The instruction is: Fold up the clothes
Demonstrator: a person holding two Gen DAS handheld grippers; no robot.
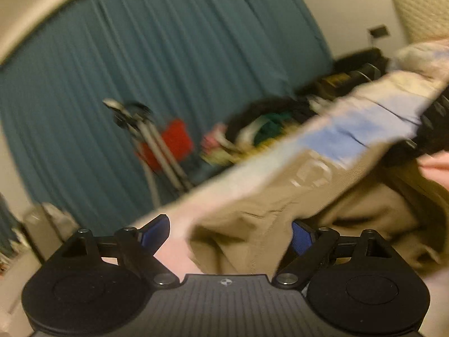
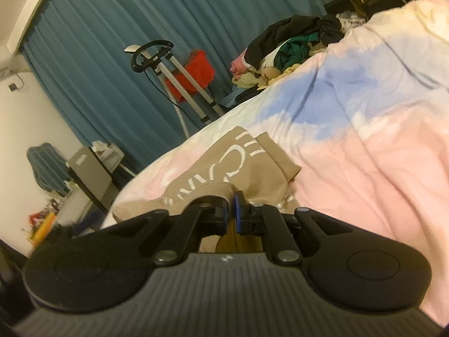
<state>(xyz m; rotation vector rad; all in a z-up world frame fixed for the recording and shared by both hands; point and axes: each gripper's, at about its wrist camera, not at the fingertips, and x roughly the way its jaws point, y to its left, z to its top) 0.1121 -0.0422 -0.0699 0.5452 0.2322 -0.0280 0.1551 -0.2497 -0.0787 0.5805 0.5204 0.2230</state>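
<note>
A tan garment (image 2: 224, 165) with white lettering lies on a bed with a pink, blue and white cover (image 2: 364, 146). My right gripper (image 2: 231, 210) is shut on a ribbed edge of the tan garment, holding it just above the cover. In the left wrist view, which is blurred, the same tan garment (image 1: 275, 205) lies bunched right in front of my left gripper (image 1: 228, 234). Its jaws stand wide open, with cloth between the blue pads (image 1: 301, 237) but not pinched. The other gripper (image 1: 432, 129) and a hand show at the right edge.
A pile of mixed clothes (image 2: 283, 50) sits at the bed's far side. A garment steamer stand (image 2: 174, 78) with a red item stands before the teal curtain (image 2: 134, 22). A grey cabinet (image 2: 92, 174) is left of the bed.
</note>
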